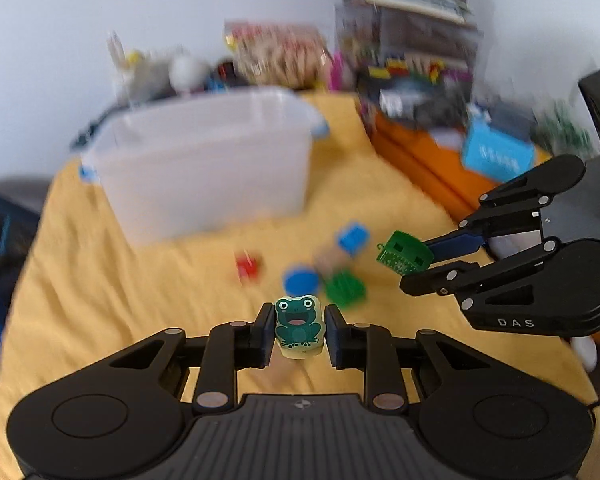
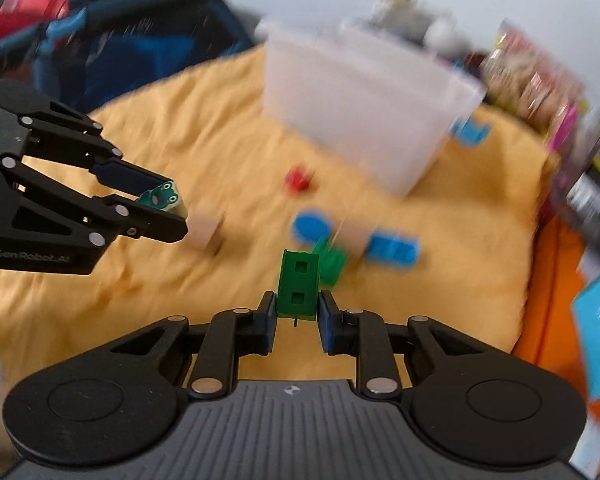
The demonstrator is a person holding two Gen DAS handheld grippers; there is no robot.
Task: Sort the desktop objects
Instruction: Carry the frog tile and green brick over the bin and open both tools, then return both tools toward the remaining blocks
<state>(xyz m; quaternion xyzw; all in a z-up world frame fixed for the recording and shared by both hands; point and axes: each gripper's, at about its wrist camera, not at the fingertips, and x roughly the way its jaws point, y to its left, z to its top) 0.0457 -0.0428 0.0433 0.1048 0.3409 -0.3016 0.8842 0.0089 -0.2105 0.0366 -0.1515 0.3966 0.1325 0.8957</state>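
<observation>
two hand-held grippers above a yellow cloth, each clamped on a small toy

the left gripper (image 1: 297,330) is closed on a frog block (image 1: 297,327), a pale block with a green cartoon frog on its face, pinched upright between the two pads. the right gripper (image 2: 297,314) is closed on a green block (image 2: 298,284) with two square holes, standing on end between its pads. both toys are lifted clear of the yellow cloth (image 1: 140,300). on the cloth beyond them, blurred, lie a red piece (image 1: 247,266), a round blue piece (image 1: 301,282), a blue brick (image 1: 353,237), a green piece (image 1: 345,289) and a tan block (image 2: 204,232). a translucent plastic bin (image 1: 204,168) stands farther back on the cloth, apart from the loose pieces. cluttered boxes and packets sit behind it, too blurred to name
</observation>
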